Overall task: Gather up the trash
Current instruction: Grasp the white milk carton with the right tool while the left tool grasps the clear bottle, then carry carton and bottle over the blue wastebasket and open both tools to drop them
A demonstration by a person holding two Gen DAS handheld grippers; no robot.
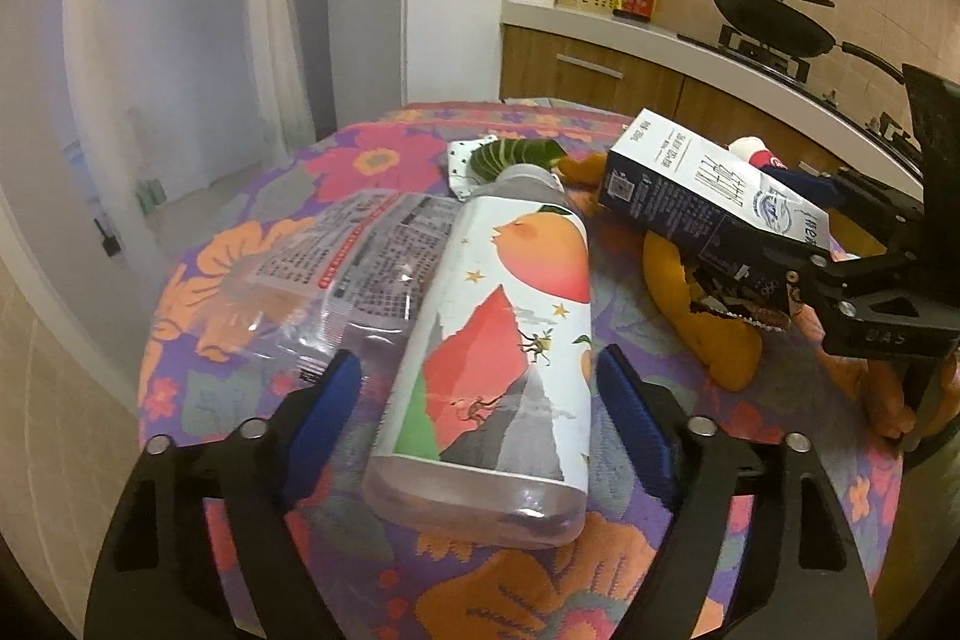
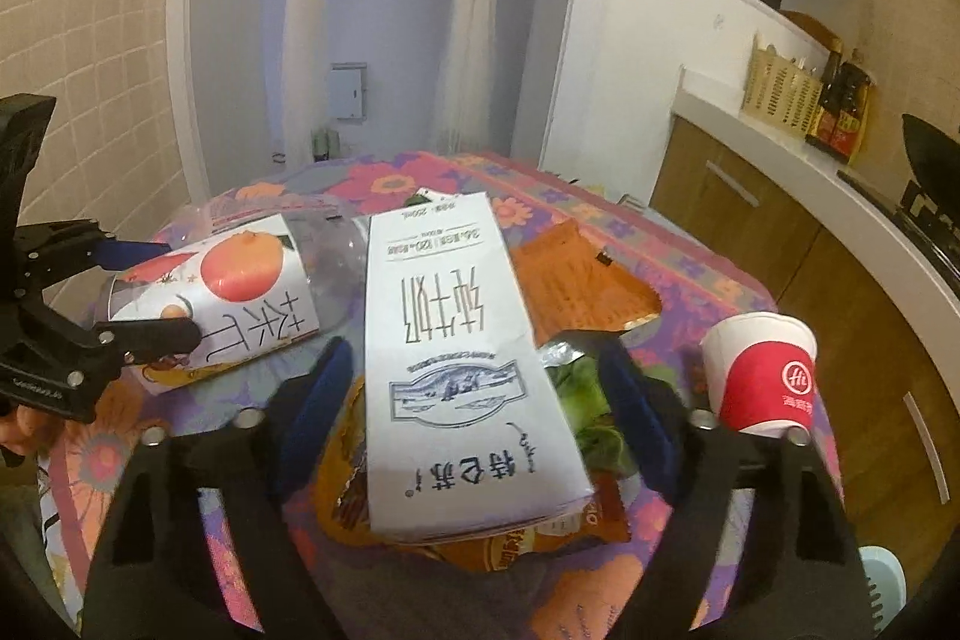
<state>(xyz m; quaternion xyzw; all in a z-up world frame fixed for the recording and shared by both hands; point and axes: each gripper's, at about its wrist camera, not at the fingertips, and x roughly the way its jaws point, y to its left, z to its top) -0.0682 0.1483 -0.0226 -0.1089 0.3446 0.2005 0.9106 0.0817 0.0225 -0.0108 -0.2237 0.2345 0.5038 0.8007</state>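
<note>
A clear bottle [image 1: 498,340] with a peach label lies between the spread left gripper [image 1: 480,388]; the right gripper [image 2: 474,388], spread, straddles a white carton [image 2: 456,340] beside a paper cup [image 2: 759,376] on the desk [image 1: 240,250].

The bottle's [image 1: 492,340] neck end is hidden behind a green leaf [image 1: 516,154]. The milk carton [image 2: 462,352] covers most of the orange wrapper [image 2: 576,292] beneath it. The paper cup [image 1: 757,152] peeks out from behind the carton in the left view. The clear bag's [image 1: 360,256] print is too blurred to read. The wok [image 2: 930,148] is cut off by the right view's edge.
</note>
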